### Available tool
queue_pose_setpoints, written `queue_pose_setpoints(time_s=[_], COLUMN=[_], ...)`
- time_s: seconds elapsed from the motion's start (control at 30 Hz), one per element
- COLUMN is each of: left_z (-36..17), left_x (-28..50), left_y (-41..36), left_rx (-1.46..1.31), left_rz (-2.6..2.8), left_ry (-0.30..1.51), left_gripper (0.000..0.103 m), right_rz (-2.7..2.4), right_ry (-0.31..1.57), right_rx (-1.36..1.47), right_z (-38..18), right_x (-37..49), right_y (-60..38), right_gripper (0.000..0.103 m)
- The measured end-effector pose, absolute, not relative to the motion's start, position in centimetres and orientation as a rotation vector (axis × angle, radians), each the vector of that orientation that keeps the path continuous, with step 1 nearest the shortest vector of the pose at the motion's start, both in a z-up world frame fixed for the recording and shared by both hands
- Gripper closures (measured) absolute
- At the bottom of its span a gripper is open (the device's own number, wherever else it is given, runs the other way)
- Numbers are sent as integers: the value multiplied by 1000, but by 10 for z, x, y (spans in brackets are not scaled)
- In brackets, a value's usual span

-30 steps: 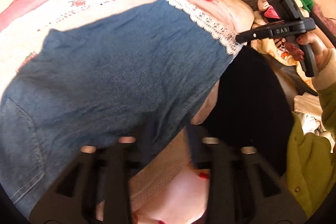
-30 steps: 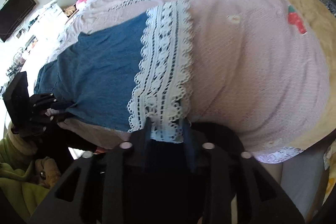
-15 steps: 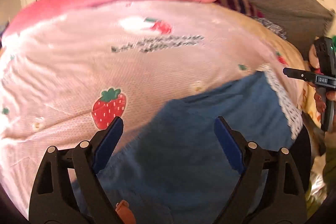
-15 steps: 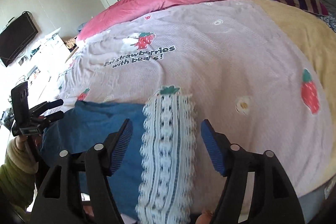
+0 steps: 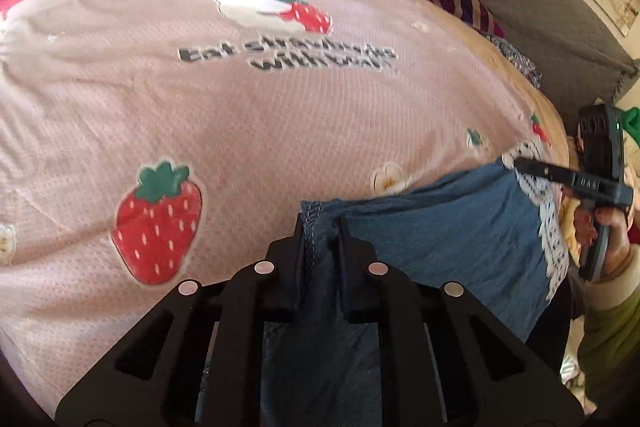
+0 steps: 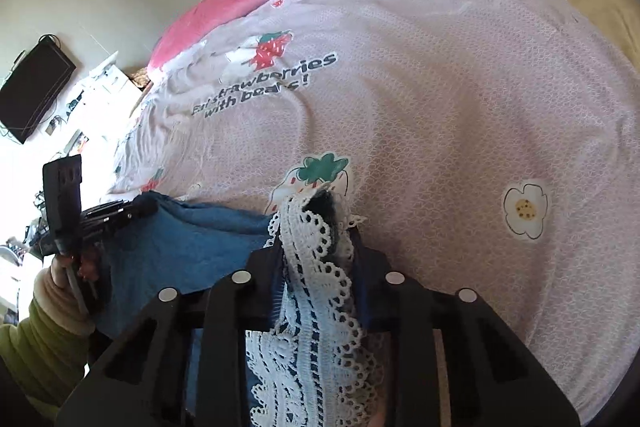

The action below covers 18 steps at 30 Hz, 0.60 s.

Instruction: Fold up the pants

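While both of your tools are clamping down on cloth, the step in hand is the regrasp that opens a fold: the blue denim pants with a white lace hem (image 5: 448,239) lie bunched at the near edge of the pink strawberry-print bedspread (image 5: 280,99), part of them hanging over the bed's side. Your left gripper (image 5: 320,227) has its jaws closing on the stitched denim edge, which stands pinched between the two black fingers. Your right gripper (image 6: 316,223) is likewise closing, with the lace band (image 6: 312,267) gathered between its pads; in the left view the same tool (image 5: 524,165) sits at the far end of the garment. The next move, by this reading, calls for lifting both held ends together, keeping the cloth taut between them, and carrying it onto the open bedspread so that one half can be laid flat over the other; a grip on only one layer of lace would likely let the denim sag, so check that the pinch is secure before you raise it. Half a second earlier both pairs of tongs stood spread wide above the fabric, holding nothing; one second earlier each was nearer the denim, at the bed's edge, with far more of the pants filling the view.
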<state>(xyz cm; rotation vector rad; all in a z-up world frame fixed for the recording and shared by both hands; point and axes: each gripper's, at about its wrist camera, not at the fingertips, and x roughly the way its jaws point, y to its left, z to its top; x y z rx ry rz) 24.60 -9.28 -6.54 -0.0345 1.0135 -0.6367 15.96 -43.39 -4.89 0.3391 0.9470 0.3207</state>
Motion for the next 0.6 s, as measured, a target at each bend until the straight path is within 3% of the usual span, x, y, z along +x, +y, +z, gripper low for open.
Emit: queue_pose_setpoints(time_s=[0.1,0.33,0.4,0.47,0.6], left_z=[-54,-77,-76,-68,-37], left_x=[254,261,260,257,235], left_y=[-96,-107,-103,-94,-61], left_rx=[-46,29,14,-26,-95], left_rz=[-634,-591,-592,-590,-548], left_ry=[983,1010,1006,1001,912], left_gripper=[97,96,92,74,65], right_rz=[316,251,246,221,199], right_ry=[878,930,917,897,822], right_rx=[339,297,326,317,282], right_z=[-36,-68,-63,-55,-31], right_x=[159,171,165,155,115], right_y=[-435,-435,-441,-444,-449], right_gripper=[79,74,68,56,43])
